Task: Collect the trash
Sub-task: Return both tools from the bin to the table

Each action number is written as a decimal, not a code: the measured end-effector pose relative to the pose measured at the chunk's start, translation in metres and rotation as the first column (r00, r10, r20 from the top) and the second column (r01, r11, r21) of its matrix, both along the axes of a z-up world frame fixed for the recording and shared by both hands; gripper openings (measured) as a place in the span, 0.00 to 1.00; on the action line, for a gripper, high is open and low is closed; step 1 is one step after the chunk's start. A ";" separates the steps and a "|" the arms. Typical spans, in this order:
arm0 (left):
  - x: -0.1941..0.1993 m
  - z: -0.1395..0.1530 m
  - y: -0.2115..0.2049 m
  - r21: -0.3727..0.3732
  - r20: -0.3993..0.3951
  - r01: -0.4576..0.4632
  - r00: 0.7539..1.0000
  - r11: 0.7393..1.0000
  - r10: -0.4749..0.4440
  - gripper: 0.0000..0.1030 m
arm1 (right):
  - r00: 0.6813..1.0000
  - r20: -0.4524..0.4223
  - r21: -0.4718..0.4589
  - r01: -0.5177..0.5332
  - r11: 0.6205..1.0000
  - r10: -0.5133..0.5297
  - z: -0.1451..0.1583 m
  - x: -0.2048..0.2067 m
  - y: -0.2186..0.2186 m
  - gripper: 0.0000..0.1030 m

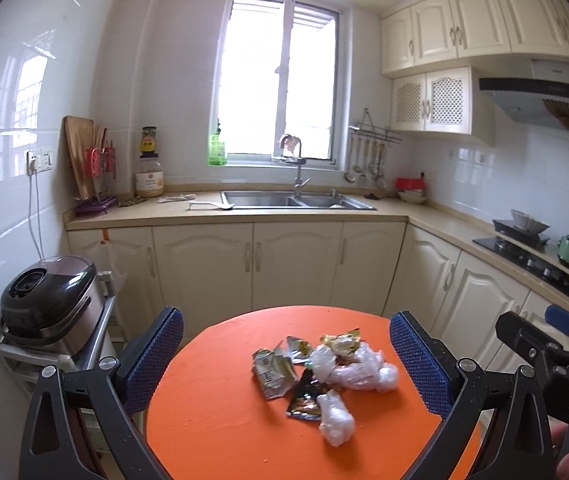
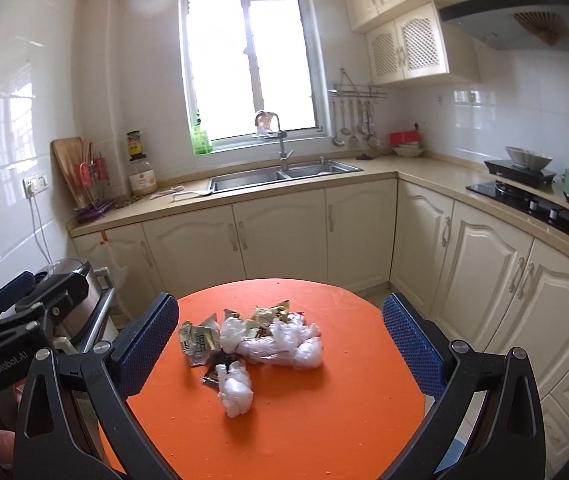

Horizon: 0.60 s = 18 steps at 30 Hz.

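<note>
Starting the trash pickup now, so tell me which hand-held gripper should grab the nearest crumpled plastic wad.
Probably the right hand-held gripper: the crumpled plastic wad sits a bit nearer its centre line. For the left hand-held gripper it lies right of centre. Both are open and empty, so the difference is small.

My right gripper (image 2: 280, 354) sits with its blue-padded fingers (image 2: 144, 344) spread wide, holding nothing; between them I see the round orange table (image 2: 324, 420) and a small heap of trash (image 2: 250, 344) — crumpled white plastic bags (image 2: 284, 346) lying against torn foil wrappers (image 2: 198, 340); the left gripper (image 2: 16, 320) shows at the left edge, beside a rice cooker (image 2: 80, 292); behind, a steel sink (image 2: 280, 176) under the window (image 2: 250, 64).
</note>
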State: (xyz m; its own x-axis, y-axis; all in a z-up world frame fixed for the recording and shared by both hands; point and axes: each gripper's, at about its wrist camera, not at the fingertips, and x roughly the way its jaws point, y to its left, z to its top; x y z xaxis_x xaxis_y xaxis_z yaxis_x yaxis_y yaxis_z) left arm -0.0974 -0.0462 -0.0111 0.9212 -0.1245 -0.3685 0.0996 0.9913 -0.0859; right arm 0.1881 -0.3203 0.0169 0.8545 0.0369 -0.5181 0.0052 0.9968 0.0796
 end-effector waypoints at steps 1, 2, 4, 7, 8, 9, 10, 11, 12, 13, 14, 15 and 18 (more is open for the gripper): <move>-0.003 -0.002 -0.001 -0.002 -0.004 -0.006 1.000 1.000 0.006 0.99 | 1.000 -0.002 -0.003 -0.007 1.000 0.007 -0.001 0.001 0.003 1.00; -0.002 -0.001 0.002 -0.004 -0.006 -0.011 1.000 1.000 0.011 0.99 | 1.000 -0.006 -0.005 -0.013 1.000 0.013 -0.002 0.002 0.005 1.00; 0.003 -0.003 0.004 -0.005 -0.016 -0.026 1.000 1.000 0.026 0.99 | 1.000 -0.018 -0.010 -0.024 1.000 0.024 -0.007 0.005 0.009 1.00; 0.014 -0.005 0.019 -0.007 -0.031 -0.042 0.999 0.999 0.041 0.99 | 0.998 -0.044 -0.007 -0.036 0.999 0.035 -0.017 0.012 0.011 1.00; 0.018 -0.007 0.020 -0.007 -0.041 -0.049 0.998 0.999 0.049 0.99 | 0.998 -0.052 -0.006 -0.041 0.999 0.041 -0.020 0.014 0.013 1.00; 0.020 -0.010 0.020 -0.007 -0.049 -0.056 0.997 0.998 0.055 0.99 | 0.997 -0.062 -0.005 -0.048 0.999 0.047 -0.024 0.017 0.015 1.00; 0.023 -0.011 0.022 -0.007 -0.055 -0.059 0.997 0.998 0.059 0.99 | 0.996 -0.074 -0.007 -0.051 0.999 0.050 -0.029 0.020 0.016 1.00; 0.030 -0.016 0.032 -0.008 -0.066 -0.061 0.996 0.998 0.060 0.99 | 0.995 -0.085 -0.008 -0.054 0.999 0.053 -0.033 0.023 0.016 1.00; 0.034 -0.019 0.032 -0.007 -0.076 -0.065 0.995 0.998 0.064 0.99 | 0.994 -0.095 -0.007 -0.060 0.998 0.059 -0.039 0.025 0.017 1.00; 0.035 -0.021 0.034 -0.006 -0.081 -0.067 0.994 0.998 0.067 0.99 | 0.992 -0.108 -0.006 -0.067 0.998 0.066 -0.044 0.028 0.019 1.00; 0.039 -0.025 0.033 -0.006 -0.091 -0.071 0.993 0.997 0.070 0.99 | 0.990 -0.122 -0.005 -0.074 0.997 0.073 -0.050 0.032 0.021 1.00; 0.044 -0.027 0.034 -0.006 -0.099 -0.073 0.993 0.997 0.072 0.99 | 0.988 -0.136 -0.005 -0.079 0.997 0.077 -0.057 0.035 0.022 1.00; 0.059 -0.035 0.032 -0.005 -0.129 -0.082 0.988 0.997 0.081 0.99 | 0.979 -0.184 0.001 -0.089 0.996 0.088 -0.077 0.046 0.027 1.00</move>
State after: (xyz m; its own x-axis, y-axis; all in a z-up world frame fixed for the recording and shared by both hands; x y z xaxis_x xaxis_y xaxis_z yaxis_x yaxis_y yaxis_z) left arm -0.0379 -0.0141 -0.0459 0.8736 -0.0552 -0.4835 0.0059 0.9947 -0.1030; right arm 0.2342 -0.2937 -0.0604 0.7386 0.1038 -0.6662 -0.0689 0.9945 0.0786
